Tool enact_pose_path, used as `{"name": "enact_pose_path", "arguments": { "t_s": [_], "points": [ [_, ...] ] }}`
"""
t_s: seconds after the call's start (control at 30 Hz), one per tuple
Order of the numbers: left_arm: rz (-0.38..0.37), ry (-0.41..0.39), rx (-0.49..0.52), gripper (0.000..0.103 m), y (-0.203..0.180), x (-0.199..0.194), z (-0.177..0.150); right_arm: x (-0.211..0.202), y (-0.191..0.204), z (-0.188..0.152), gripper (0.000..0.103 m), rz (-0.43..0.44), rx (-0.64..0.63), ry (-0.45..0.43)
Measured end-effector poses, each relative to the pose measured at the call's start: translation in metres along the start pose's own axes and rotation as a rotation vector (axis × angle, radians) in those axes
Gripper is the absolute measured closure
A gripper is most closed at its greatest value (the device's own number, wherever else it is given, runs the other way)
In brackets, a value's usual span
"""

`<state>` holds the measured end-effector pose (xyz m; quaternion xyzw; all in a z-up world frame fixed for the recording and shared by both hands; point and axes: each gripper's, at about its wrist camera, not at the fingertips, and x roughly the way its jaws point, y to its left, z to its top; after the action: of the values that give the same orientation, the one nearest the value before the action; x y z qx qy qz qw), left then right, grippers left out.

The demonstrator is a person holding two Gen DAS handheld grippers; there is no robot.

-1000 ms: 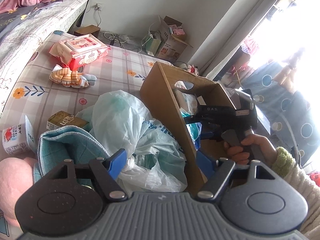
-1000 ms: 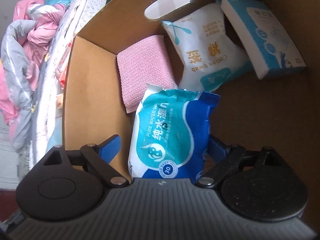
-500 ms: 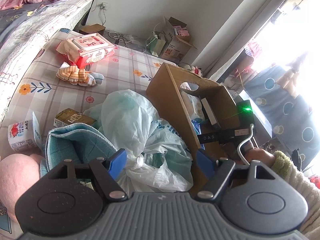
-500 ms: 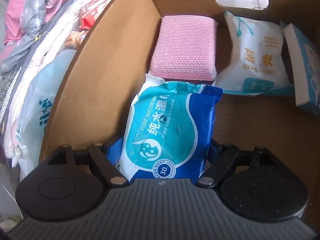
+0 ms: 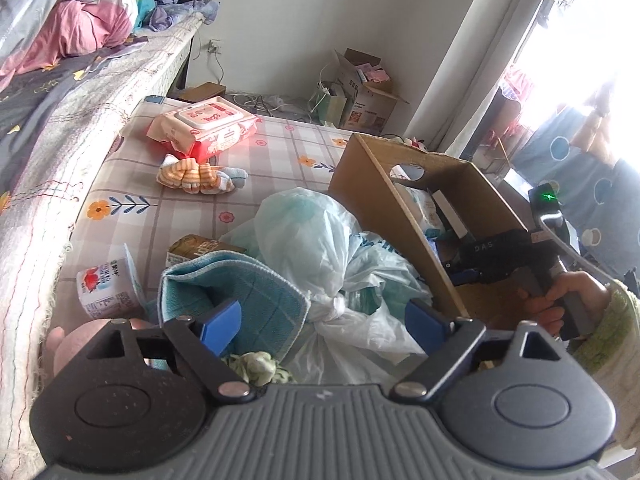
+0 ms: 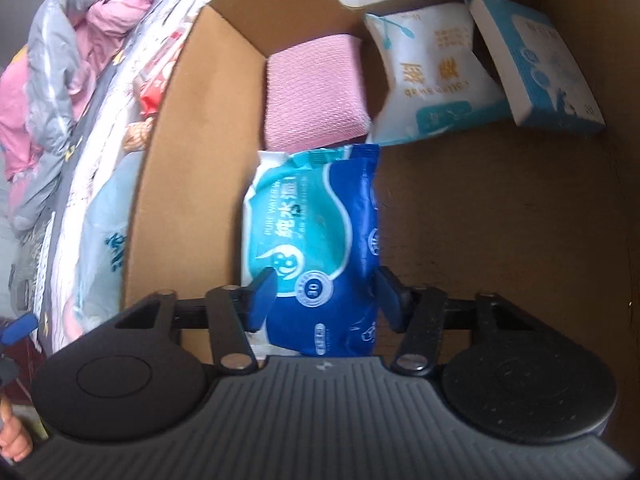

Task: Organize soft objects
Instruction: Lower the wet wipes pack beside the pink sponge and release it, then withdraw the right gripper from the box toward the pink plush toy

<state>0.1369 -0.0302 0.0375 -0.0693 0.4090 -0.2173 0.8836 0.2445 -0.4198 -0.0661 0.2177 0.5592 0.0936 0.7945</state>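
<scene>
Now, box: my landmark is the cardboard box, open at the top, standing on the checked sheet.
Right gripper: my right gripper points down into the box, its jaws closing on the blue wipes pack; both blue pads already touch the pack's sides.
Wipes pack: it stands on end against the box's left wall, in the near half.
Pink cloth: a folded pink cloth sits in the box's far left corner, just behind the pack.
Cotton swab bag: a white bag leans on the box's far wall, under the handle hole.
Tissue packet: a white and blue packet rests in the box's far right corner.
Left gripper: my left gripper hovers outside the box's left wall, jaws opening wide and pinching nothing.
Plastic bag: a knotted pale bag lies against the box's left wall, between my left pads.
Teal towel: it lies just left of the bag, away from the box.
</scene>
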Motion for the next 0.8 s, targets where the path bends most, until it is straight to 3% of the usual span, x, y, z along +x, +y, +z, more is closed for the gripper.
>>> {"name": "enact_pose_path", "arguments": {
  "t_s": [0.23,0.53,0.67,0.8],
  "points": [
    [0.047,-0.049,-0.041,0.009,0.022,-0.023,-0.024,0.005,-0.016,-0.009,0.061,0.034,0.167,-0.078],
    [0.083,-0.106,-0.087,0.004,0.042,-0.04,-0.043,-0.035,-0.022,-0.018,0.051,0.053,0.217,-0.174],
    [0.093,-0.103,-0.085,0.004,0.045,-0.036,-0.049,-0.028,-0.027,-0.025,0.047,0.023,0.253,-0.114],
    [0.056,-0.106,-0.09,0.004,0.043,-0.036,-0.055,-0.004,-0.027,-0.037,0.047,0.03,0.287,-0.042]
  ]
}}
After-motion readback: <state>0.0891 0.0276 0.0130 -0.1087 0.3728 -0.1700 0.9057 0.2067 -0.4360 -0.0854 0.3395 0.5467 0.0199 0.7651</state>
